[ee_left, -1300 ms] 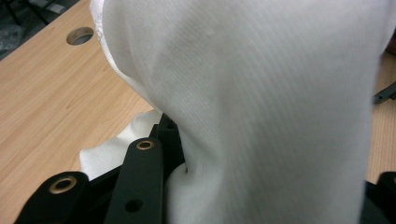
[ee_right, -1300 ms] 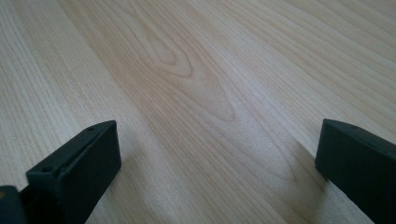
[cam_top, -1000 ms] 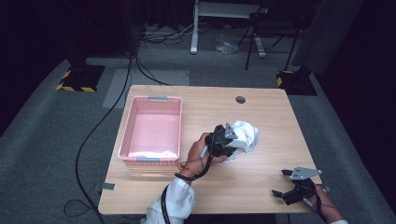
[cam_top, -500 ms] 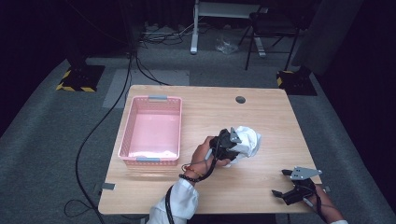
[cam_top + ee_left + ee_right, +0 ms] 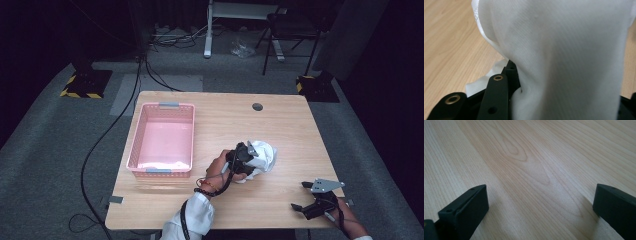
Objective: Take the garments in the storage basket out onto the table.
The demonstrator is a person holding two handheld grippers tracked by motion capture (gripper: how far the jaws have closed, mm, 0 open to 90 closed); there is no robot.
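Note:
A crumpled white cloth rests on the wooden table right of centre. My left gripper comes at it from the left, low over the table. In the left gripper view the cloth stands bunched between the black jaws of the left gripper, and the left jaw presses against it. Those jaws have just been opening a little, with the cloth still between them. My right gripper rests at the table's front right corner. In its own view the right gripper is open wide over bare wood.
A pink plastic basket stands on the left half of the table. A small round hole lies near the far edge. Cables run over the grey floor to the left, and a chair and a desk frame stand behind the table.
My left hand has sunk toward the table with the cloth, which now lies lower and flatter. The right gripper has not moved.

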